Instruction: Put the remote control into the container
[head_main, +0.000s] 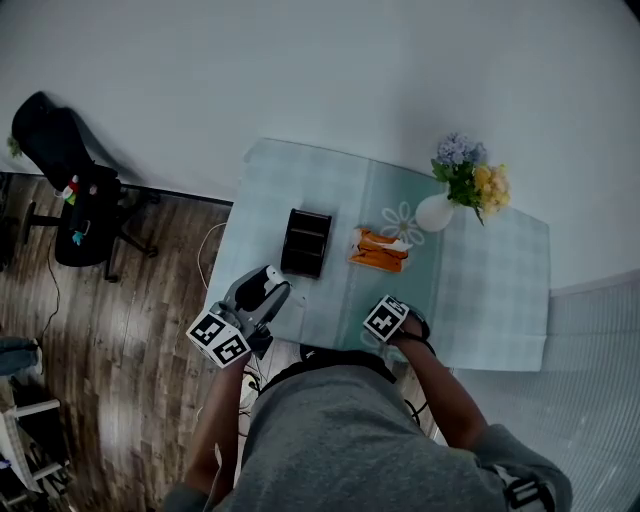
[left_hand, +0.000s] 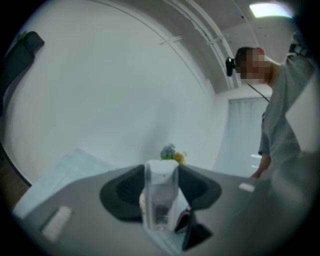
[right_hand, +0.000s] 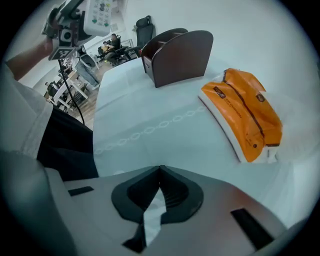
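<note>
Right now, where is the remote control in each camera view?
Head view: remote control just left of centre, in the left hand-held gripper.
Left gripper view: remote control bottom centre, between the jaws.
Right gripper view: remote control top left, held aloft.
Shared landmark: the table, in all three.

Orange pack (right_hand: 245, 112), brown container (right_hand: 177, 57), white remote (left_hand: 161, 195)
</note>
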